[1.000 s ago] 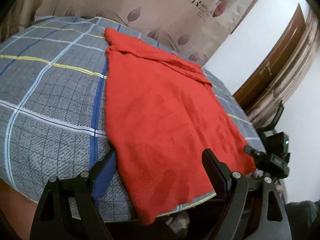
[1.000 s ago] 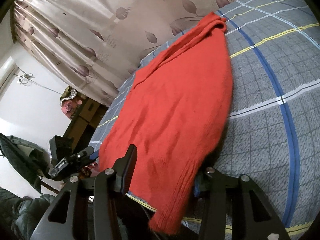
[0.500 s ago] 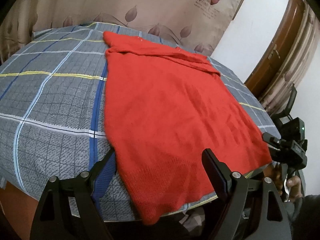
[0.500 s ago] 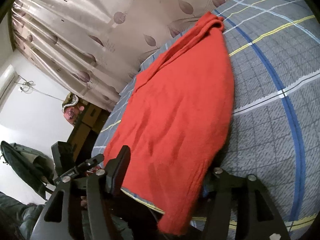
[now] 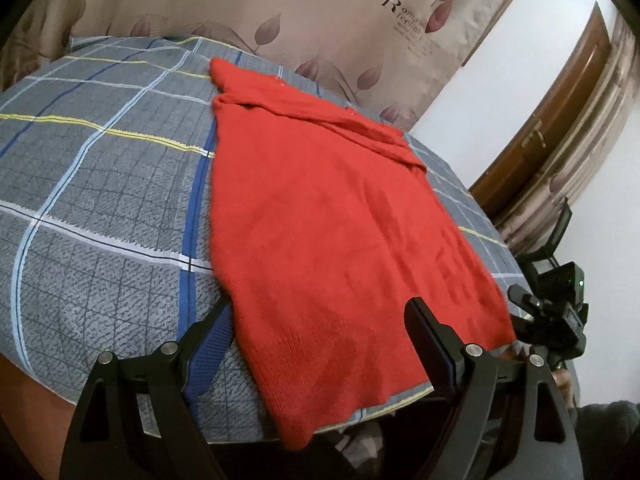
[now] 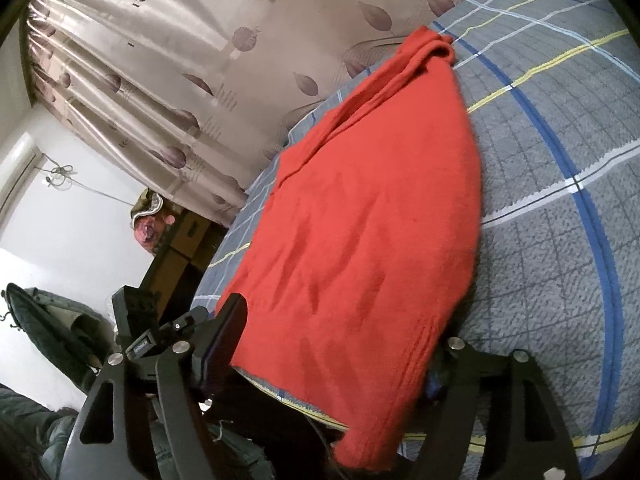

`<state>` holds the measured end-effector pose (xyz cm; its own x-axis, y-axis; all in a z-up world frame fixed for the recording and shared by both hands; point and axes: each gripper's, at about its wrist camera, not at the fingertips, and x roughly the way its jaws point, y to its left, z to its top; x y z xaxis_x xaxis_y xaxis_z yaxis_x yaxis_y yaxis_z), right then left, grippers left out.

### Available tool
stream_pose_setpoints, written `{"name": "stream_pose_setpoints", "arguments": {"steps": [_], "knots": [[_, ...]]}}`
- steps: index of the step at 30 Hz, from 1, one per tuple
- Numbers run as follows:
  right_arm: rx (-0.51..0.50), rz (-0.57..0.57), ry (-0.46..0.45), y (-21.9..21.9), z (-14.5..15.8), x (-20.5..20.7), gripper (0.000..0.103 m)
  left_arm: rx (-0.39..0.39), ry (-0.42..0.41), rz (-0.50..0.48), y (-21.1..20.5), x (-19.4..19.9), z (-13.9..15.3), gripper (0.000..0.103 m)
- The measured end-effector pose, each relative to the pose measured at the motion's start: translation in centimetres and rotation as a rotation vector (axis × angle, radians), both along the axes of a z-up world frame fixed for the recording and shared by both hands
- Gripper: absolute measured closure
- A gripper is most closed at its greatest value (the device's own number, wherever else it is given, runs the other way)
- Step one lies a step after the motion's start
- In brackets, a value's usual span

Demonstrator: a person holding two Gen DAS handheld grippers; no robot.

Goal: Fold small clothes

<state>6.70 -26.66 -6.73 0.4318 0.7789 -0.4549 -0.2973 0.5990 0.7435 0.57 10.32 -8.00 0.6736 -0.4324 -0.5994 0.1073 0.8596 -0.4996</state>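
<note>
The red knit (image 5: 328,240) lay flat on the plaid bed (image 5: 100,208), its hem hanging over the near edge. It looked light, soft and limp — best taken at the hem corners. The left gripper (image 5: 320,336) stood wide open over the hem; the right gripper (image 6: 340,344) was opening, hem between its jaws. The curtain (image 5: 360,12) behind the bed bore writing — "Romantic feeling", partly legible.
</note>
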Motion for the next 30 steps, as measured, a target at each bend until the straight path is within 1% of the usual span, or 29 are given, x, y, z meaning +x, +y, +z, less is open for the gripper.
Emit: {"name": "stream_pose_setpoints", "arguments": {"steps": [3, 7, 12, 15, 18, 22, 23, 24, 25, 26, 27, 28, 29, 30], "knots": [[-0.010, 0.000, -0.002, 0.1, 0.2, 0.0, 0.033, -0.004, -0.006, -0.005, 0.1, -0.1, 0.0, 0.019], [-0.014, 0.005, 0.002, 0.2, 0.3, 0.1, 0.033, -0.076, -0.003, -0.017, 1.1, -0.5, -0.3, 0.022], [0.013, 0.021, 0.003, 0.0, 0.3, 0.1, 0.028, -0.157, 0.033, -0.107, 1.4, -0.9, -1.0, 0.023], [0.026, 0.036, 0.009, -0.1, 0.2, 0.1, 0.028, -0.209, 0.060, -0.155, 1.4, -0.5, -1.5, 0.023], [0.035, 0.052, 0.012, -0.2, 0.1, 0.2, 0.028, -0.253, 0.074, -0.164, 1.5, 0.0, -1.7, 0.023], [0.054, 0.058, 0.012, -0.5, -0.2, 0.1, 0.028, -0.273, 0.063, -0.163, 1.5, 0.0, -1.6, 0.023], [0.059, 0.057, 0.012, -0.5, -0.2, 0.1, 0.029, -0.276, 0.060, -0.163, 1.5, -0.1, -1.6, 0.023], [0.060, 0.053, 0.015, -0.6, -0.3, 0.1, 0.033, -0.276, 0.056, -0.162, 1.5, -0.1, -1.5, 0.024], [0.058, 0.051, 0.020, -0.7, -0.5, 0.1, 0.037, -0.270, 0.053, -0.158, 1.5, -0.2, -1.5, 0.030], [0.058, 0.048, 0.031, -0.8, -0.7, 0.2, 0.048, -0.260, 0.049, -0.150, 1.4, -0.3, -1.4, 0.044], [0.060, 0.048, 0.051, -0.8, -1.0, 0.3, 0.064, -0.243, 0.049, -0.140, 1.4, -0.3, -1.3, 0.055], [0.061, 0.046, 0.074, -0.8, -1.4, 0.5, 0.070, -0.225, 0.058, -0.127, 1.5, -0.2, -1.4, 0.076], [0.066, 0.043, 0.093, -0.9, -1.8, 0.6, 0.077, -0.213, 0.074, -0.110, 1.5, -0.1, -1.7, 0.088], [0.069, 0.042, 0.100, -1.0, -1.9, 0.7, 0.082, -0.217, 0.081, -0.103, 1.6, -0.1, -1.9, 0.090]]}}
